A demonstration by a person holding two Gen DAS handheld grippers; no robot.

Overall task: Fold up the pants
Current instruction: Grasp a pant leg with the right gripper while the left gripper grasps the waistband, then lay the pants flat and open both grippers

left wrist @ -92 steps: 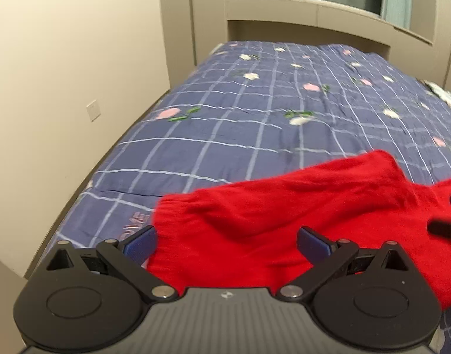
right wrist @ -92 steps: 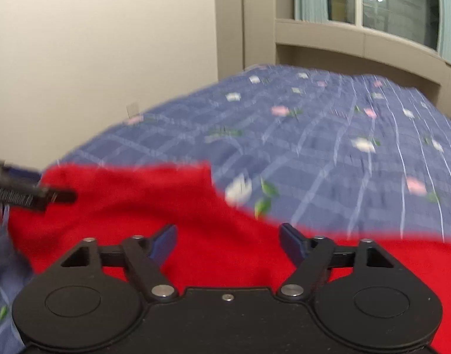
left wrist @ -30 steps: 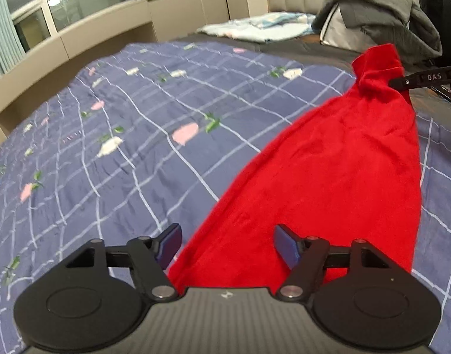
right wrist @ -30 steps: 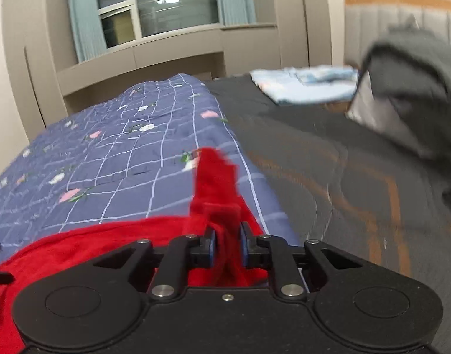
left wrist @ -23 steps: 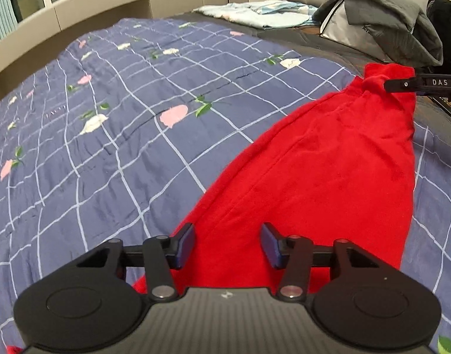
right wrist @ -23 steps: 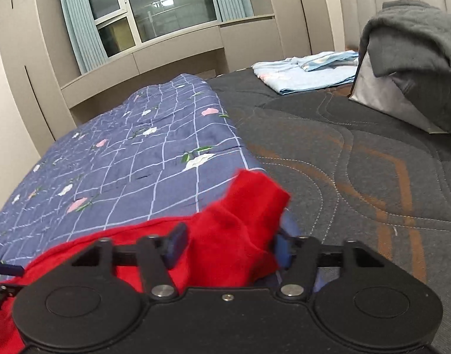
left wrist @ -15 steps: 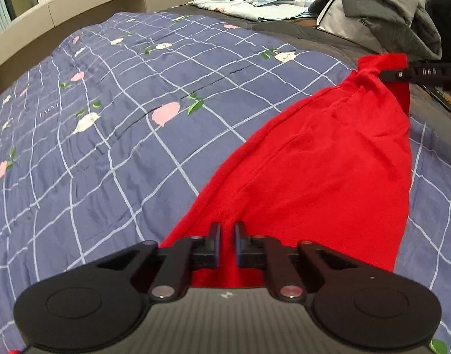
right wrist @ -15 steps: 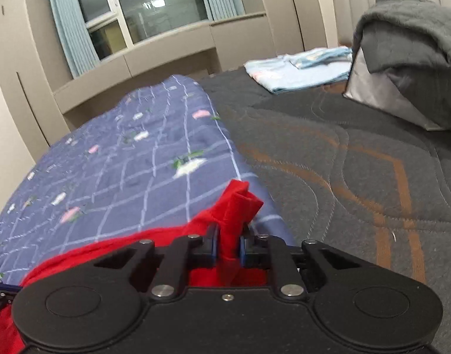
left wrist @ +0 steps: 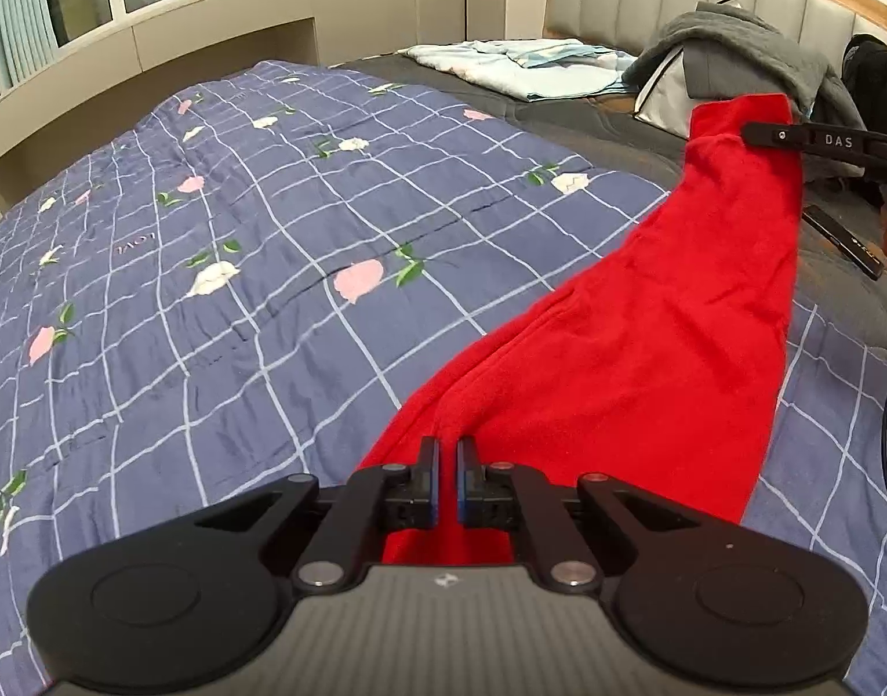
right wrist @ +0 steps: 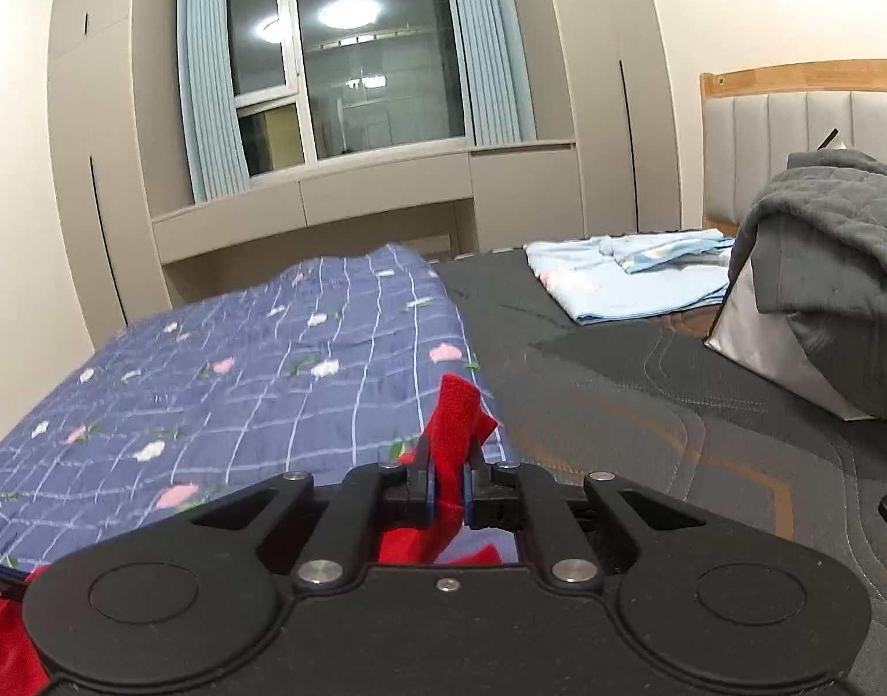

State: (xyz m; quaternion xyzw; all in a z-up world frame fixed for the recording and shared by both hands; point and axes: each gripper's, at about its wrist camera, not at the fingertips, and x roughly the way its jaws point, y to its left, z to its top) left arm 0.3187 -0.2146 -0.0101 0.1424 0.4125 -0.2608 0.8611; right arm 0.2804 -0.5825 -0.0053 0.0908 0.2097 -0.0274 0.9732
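The red pants (left wrist: pixel 646 342) are pinched by the left gripper (left wrist: pixel 448 467) and stretched above the checked quilt (left wrist: pixel 211 267).

A second ago the left claw (left wrist: pixel 448 452) stood open astride the near edge of the red pants (left wrist: pixel 646 336); now it pinches that edge; the cloth has lifted off the quilt (left wrist: pixel 211 232). The right claw (right wrist: pixel 447 478), at two o'clock, is closing tighter on the far end, raised higher.

Pants (left wrist: pixel 646 348) lay on quilt (left wrist: pixel 240 290); folded sheet (right wrist: pixel 629 278) behind, blanket heap (right wrist: pixel 832 232) to its right.
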